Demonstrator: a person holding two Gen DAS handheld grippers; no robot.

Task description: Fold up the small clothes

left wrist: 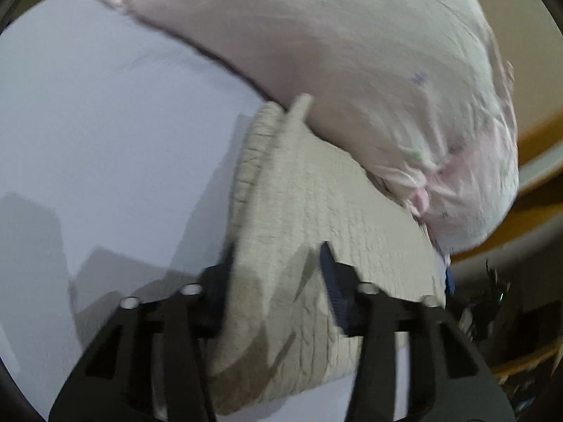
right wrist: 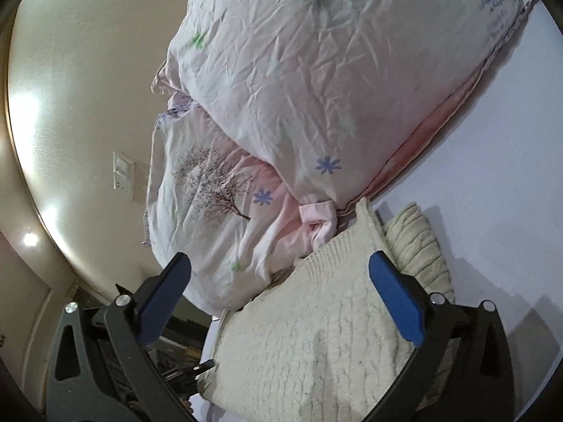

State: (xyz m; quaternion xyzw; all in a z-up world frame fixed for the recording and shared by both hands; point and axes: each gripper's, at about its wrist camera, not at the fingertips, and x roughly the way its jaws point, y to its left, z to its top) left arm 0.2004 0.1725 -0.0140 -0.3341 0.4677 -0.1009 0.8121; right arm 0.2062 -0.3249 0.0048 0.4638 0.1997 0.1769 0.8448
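The cream knit garment [left wrist: 309, 218] is being straddled, unclamped, by both parted hand-held grippers, left [left wrist: 278, 281] nearer, right [right wrist: 281, 302] wider.

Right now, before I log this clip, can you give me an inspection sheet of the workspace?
Surface: white sheet, bare to one side.
Job's things: cream knit garment, partly folded, its far edge against the duvet.
Clutter: bundled floral duvet behind the garment.
Grippers: left gripper straddling a fold of the knit, whether it pinches is unclear; right gripper open above the knit.
Cables: nothing seen.
Surroundings: beige wall, wall switch plate.
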